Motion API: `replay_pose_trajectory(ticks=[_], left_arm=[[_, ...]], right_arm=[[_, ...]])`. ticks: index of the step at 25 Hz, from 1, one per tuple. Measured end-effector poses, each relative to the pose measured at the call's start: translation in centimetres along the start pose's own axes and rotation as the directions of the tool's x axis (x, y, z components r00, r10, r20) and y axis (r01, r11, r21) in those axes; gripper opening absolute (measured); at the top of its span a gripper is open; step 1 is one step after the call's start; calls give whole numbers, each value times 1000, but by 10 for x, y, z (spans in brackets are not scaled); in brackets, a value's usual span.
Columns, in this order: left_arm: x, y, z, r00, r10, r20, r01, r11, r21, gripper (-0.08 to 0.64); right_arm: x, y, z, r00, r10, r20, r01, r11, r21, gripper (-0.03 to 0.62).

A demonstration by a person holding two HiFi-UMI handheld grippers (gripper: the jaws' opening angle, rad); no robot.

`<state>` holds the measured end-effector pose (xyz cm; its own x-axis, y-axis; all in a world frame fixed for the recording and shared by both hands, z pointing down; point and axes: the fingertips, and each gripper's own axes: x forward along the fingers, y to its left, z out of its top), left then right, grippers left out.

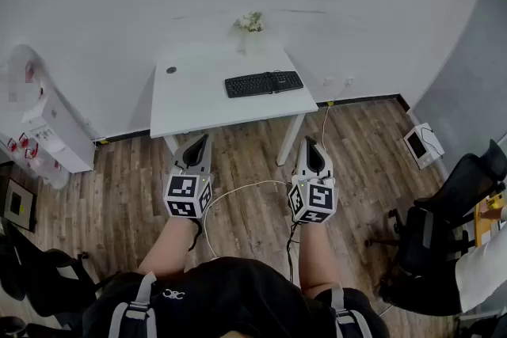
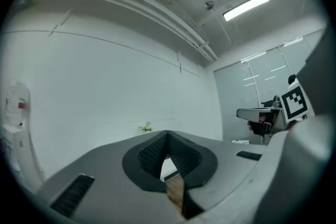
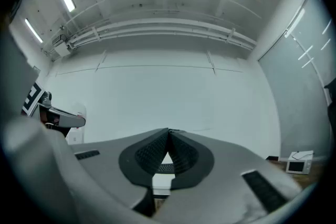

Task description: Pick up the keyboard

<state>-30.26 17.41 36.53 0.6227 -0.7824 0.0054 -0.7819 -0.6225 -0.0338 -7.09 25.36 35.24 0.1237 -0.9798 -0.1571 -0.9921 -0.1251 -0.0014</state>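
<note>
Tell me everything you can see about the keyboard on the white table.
The keyboard is black, long and flat, apparently plastic, with rows of dark keys. It lies key side up on the right half of the white table, turned a little, its right end farther back. Only the table touches it.

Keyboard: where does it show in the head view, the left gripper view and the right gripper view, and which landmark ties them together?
Head view: the keyboard lies upper centre, on the right half of the white table.
Left gripper view: not made out; only a sliver of the white table shows low centre.
Right gripper view: a dark strip low centre, seen through the small opening.
Shared landmark: the white table.
</note>
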Motion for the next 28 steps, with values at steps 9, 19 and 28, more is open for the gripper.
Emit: replay_pose_trajectory(ticks=[9,19,28], left_arm=[[-2,-19,-6,1000,-27,-11,27,999,23,12],[-6,-57,-12,1000,-30,-6,30,1000,-7,12],[-17,-89,-16,1000,-26,-3,26,1000,-9,12]], right_arm=[[-11,-13,0,1000,-21,1,21,1000,21,5],[-33,-35,-3,1000,16,-11,-15,999,37,5],[-60,-60,-9,1000,12,-20,-11,999,49,5]])
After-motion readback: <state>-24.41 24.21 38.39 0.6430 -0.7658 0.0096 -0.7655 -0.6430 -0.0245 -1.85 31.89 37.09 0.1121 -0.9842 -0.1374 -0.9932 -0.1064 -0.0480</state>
